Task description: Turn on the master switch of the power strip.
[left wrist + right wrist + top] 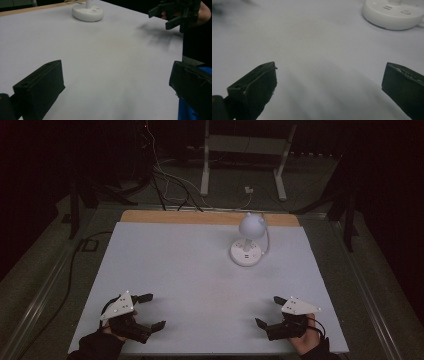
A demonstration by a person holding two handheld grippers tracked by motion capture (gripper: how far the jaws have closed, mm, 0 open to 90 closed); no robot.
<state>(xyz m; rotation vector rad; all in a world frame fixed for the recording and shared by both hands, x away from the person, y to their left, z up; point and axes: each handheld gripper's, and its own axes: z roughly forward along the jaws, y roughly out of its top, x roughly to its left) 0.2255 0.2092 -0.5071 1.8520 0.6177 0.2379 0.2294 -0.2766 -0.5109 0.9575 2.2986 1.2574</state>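
A white desk lamp [248, 240] with a round base and a globe-shaped head stands on the white table [190, 270], right of centre toward the far edge. Its base [88, 12] appears at the top of the left gripper view, and the base [392, 13] sits at the top right of the right gripper view. My left gripper [153, 311] rests at the near left corner, jaws wide apart with nothing between them. My right gripper [268, 310] lies at the near right, also open and empty; the right gripper [166, 17] is seen again, farther off, in the left gripper view.
A strip of bare wood [210, 217] runs along the table's far edge. Beyond it, cables [170, 185] lie on the dark floor beside a grey metal stand [245, 160]. The lamp's cord [266, 237] curves behind its base.
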